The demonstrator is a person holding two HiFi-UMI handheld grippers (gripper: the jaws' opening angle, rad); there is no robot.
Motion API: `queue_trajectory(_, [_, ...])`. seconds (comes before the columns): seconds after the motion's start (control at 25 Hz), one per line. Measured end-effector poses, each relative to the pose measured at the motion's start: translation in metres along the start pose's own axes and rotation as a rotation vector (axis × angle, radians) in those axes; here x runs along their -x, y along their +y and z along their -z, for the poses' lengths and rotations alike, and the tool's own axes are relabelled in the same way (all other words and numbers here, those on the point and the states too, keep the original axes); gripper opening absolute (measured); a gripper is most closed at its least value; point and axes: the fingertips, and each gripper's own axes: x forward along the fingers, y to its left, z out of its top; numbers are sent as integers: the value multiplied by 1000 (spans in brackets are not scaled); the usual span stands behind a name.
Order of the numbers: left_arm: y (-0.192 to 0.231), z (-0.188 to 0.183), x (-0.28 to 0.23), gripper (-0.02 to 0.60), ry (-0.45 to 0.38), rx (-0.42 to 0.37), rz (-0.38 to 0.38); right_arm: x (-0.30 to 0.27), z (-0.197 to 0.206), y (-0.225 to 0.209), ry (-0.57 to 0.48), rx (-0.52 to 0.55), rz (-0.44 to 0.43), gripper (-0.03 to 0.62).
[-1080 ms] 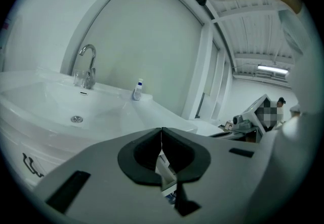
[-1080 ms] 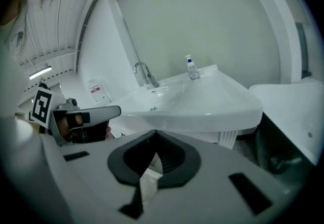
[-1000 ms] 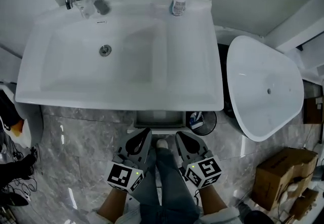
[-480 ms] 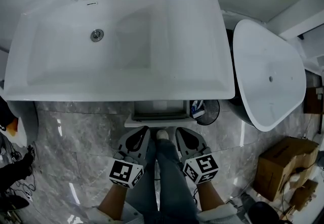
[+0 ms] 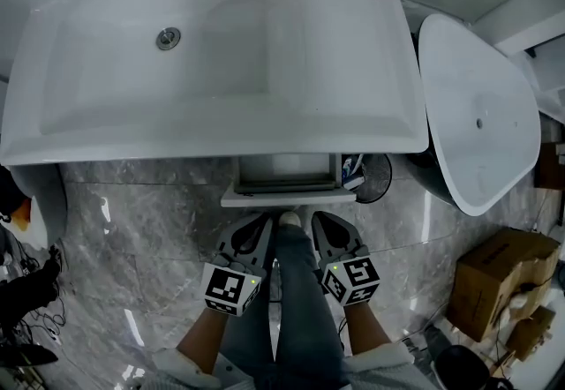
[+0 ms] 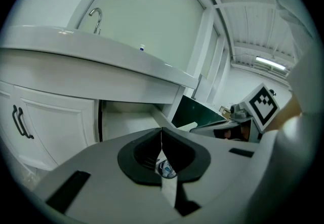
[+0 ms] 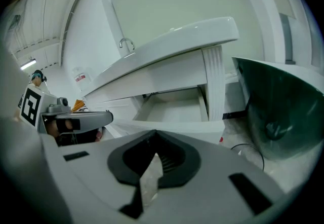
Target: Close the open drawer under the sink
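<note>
Below, the left tongs (image 5: 258, 228) hang low over the floor with their dark jaws pressed together on nothing, as their own view (image 6: 162, 134) shows plainly. Just ahead of their tips lies the white open drawer (image 5: 287, 185), pulled out from beneath the broad white rectangular ceramic sink (image 5: 221, 139), its front lip near the tongs but apart from them. A shoe tip (image 5: 289, 221) and a leg in blue jeans (image 5: 291, 309) sit between the two tools. The right tongs (image 5: 322, 225) are likewise closed and empty (image 7: 154, 137), aimed at the same drawer (image 7: 174, 109), whose pale inside shows. The grey marbled tile floor (image 5: 141, 229) spreads below the sink. Beside the drawer's right end stands a dark round waste bin (image 5: 366, 178), then a white oval bathtub (image 5: 481, 106) and a brown cardboard box (image 5: 508, 278). Compared with a second ago, the sink fills more of the head view, the tap and bottle have slid to the top edge, more of the drawer shows, and both tongs stay shut side by side.
</note>
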Motion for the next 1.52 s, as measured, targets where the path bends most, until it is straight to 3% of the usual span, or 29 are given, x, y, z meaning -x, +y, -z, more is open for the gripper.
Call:
queue_trajectory(0.72, [20,55,-23,15,130,-65,-8,-42,36,-15,44,8,39,11])
queue_trajectory(1.52, [28,56,-34,15,132,-93,-20,-55,33,-18,13,-31,98,11])
